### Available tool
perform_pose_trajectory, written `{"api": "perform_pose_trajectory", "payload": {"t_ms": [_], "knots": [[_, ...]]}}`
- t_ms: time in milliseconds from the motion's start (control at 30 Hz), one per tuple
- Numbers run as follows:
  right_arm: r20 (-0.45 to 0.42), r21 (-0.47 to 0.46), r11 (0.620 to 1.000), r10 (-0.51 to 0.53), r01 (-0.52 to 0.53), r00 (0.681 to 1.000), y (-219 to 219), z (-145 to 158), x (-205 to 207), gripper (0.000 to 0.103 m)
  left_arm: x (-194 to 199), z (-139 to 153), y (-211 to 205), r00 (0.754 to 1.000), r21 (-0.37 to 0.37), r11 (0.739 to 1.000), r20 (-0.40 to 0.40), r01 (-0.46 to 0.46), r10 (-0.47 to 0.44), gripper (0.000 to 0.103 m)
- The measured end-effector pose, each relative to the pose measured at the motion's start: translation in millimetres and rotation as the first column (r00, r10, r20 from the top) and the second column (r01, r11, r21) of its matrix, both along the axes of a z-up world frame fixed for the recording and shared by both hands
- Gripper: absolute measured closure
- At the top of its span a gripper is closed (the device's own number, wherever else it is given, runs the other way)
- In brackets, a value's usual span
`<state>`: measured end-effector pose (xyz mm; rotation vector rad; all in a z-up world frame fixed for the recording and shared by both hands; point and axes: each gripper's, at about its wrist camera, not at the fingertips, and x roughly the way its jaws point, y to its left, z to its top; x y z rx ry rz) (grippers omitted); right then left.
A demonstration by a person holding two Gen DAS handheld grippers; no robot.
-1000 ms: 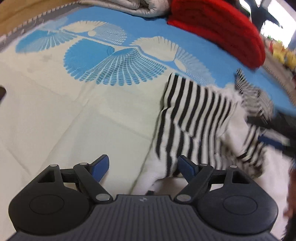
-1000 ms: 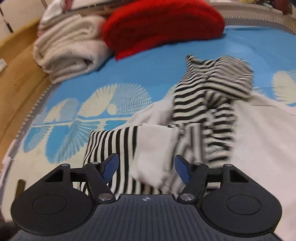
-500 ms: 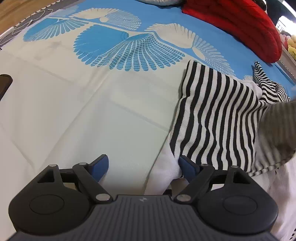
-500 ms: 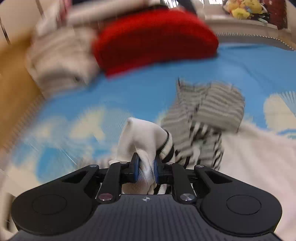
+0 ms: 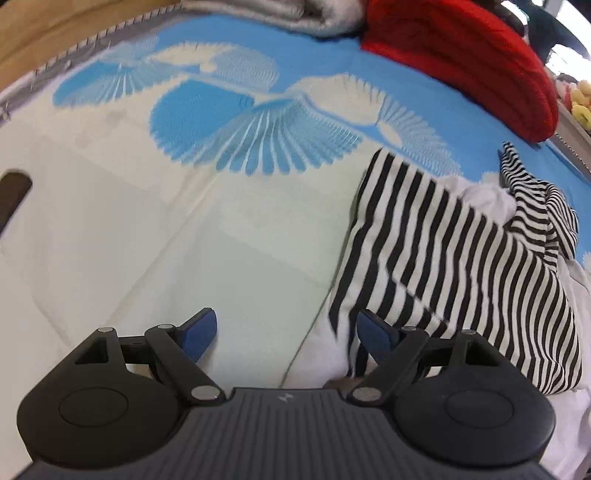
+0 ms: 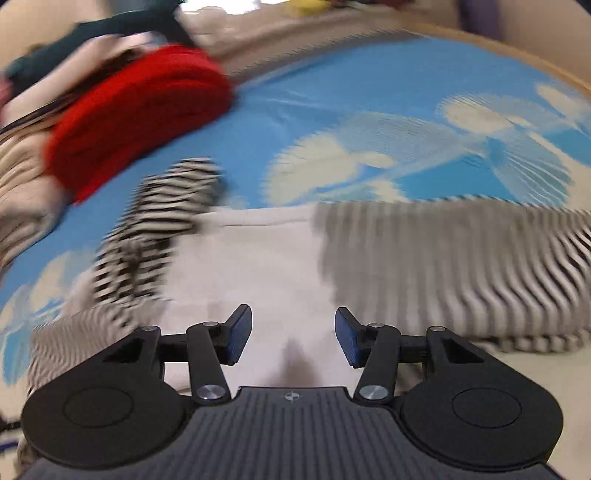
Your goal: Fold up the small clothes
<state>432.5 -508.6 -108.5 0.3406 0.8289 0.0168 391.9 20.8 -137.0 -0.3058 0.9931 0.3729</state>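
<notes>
A small black-and-white striped garment [image 5: 450, 266] lies on the blue and cream patterned cloth [image 5: 184, 221], partly folded over, with a white part at its near edge. My left gripper [image 5: 286, 336] is open and empty, low over the cloth at the garment's left edge. In the right wrist view the garment [image 6: 443, 266] is blurred; a striped panel lies to the right, a bunched striped sleeve [image 6: 162, 210] to the left, white fabric between. My right gripper [image 6: 293, 336] is open and empty just above the white part.
A folded red knit [image 5: 461, 59] and grey-white folded towels [image 5: 280, 14] lie at the far edge of the cloth. The red knit [image 6: 136, 125] also shows in the right wrist view. A dark object [image 5: 13, 192] lies at the far left.
My right gripper, shut on a fold of the garment half a second ago, has let go and swung to the right. My left gripper stayed open and drew back slightly.
</notes>
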Motion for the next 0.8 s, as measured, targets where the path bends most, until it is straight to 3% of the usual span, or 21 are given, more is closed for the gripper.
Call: {"api": "perform_pose_trajectory", "payload": {"t_ms": [100,200,267,300,333,467,600,800], "knots": [[0.027,-0.032,0.99,0.14,-0.139,0.99,43.8,4.5,4.3,0.052,1.7,3.2,-8.5,0.999,0.056,0.998,0.017,0.026,-0.027,0.014],[0.014,-0.112,0.967,0.231,-0.228,0.973,85.2,-6.3,18.8,0.052,4.3,-0.7,-9.7,0.999,0.059,0.997,0.003,0.045,-0.045,0.014],[-0.08,-0.181,0.953,0.232,-0.243,0.969,104.0,-27.3,32.6,0.051,5.9,-5.1,-6.5,0.999,0.059,0.998,-0.016,0.036,-0.035,0.013],[-0.119,-0.213,0.949,0.209,-0.231,0.971,108.0,-37.2,34.9,0.045,6.6,-7.6,-3.9,0.999,0.063,0.998,-0.029,0.028,-0.026,0.011],[-0.109,-0.221,0.954,0.184,-0.205,0.977,107.5,-40.3,31.2,0.042,6.9,-10.4,-2.2,0.999,0.069,0.997,-0.047,0.018,-0.015,0.008],[-0.106,-0.195,0.971,0.12,-0.139,0.987,86.7,-24.1,13.9,0.043,6.3,-20.9,-0.3,0.994,0.052,0.998,-0.102,0.037,-0.031,0.007],[-0.023,-0.152,0.986,0.064,-0.067,0.998,49.1,10.0,-33.0,0.04,4.5,-15.7,-0.1,0.996,0.088,0.996,-0.087,0.027,-0.019,0.007],[0.038,0.076,0.991,-0.115,0.112,0.993,-18.7,30.8,-118.6,0.036,-5.1,1.6,-6.1,0.999,0.106,0.994,-0.038,0.02,-0.016,0.007]]}}
